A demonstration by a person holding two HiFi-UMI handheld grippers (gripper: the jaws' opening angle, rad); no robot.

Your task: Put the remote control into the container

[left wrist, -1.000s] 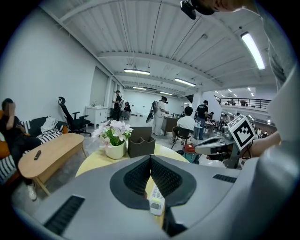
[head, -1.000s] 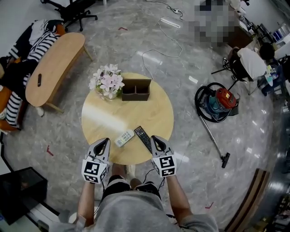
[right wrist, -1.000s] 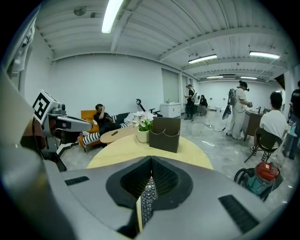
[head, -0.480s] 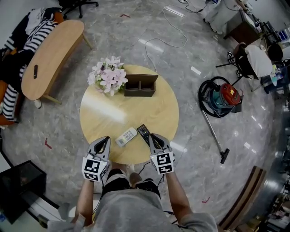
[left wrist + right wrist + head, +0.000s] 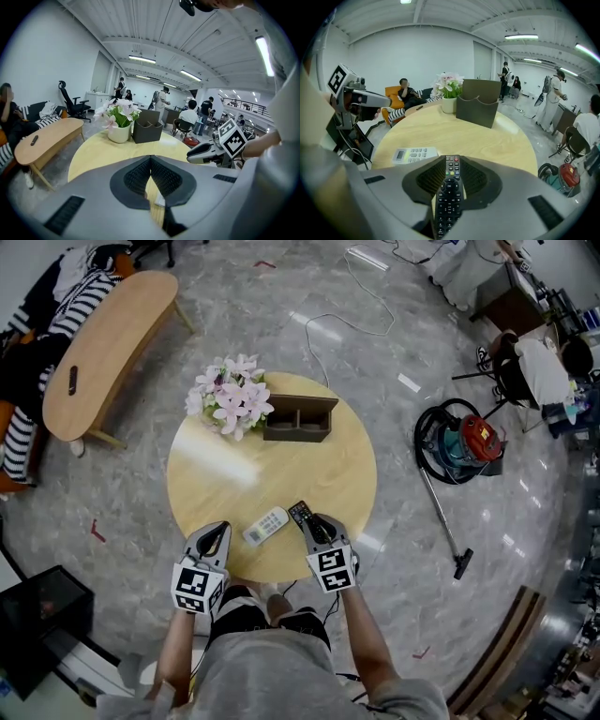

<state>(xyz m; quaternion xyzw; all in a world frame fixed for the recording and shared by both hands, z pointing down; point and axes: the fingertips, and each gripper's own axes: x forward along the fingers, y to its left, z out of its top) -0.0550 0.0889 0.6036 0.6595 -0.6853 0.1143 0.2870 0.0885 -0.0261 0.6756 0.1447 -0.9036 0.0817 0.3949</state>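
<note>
Black remote control (image 5: 299, 513) lies flat on the round desk (image 5: 281, 470), lower centre of the head view and near the desk's near edge, button face up. White remote (image 5: 266, 525) sits just beside it on the left, apart.

Right gripper (image 5: 314, 524) is over the black remote. Its jaws have just been opening and now straddle the body, one pad each side, not clamped as far as I can see. Left gripper (image 5: 217, 531) is closed on nothing and off the desk edge.

Long axis runs upper-left to lower-right in the head view. The power-button end points away, roughly toward the two-compartment container (image 5: 300, 418) at the far edge beside the flower pot (image 5: 232, 397).

Handling guess: light, rigid plastic with smooth sides, so it may slip or pivot. Grip across the narrow width near mid-length, not at the tail.
</note>
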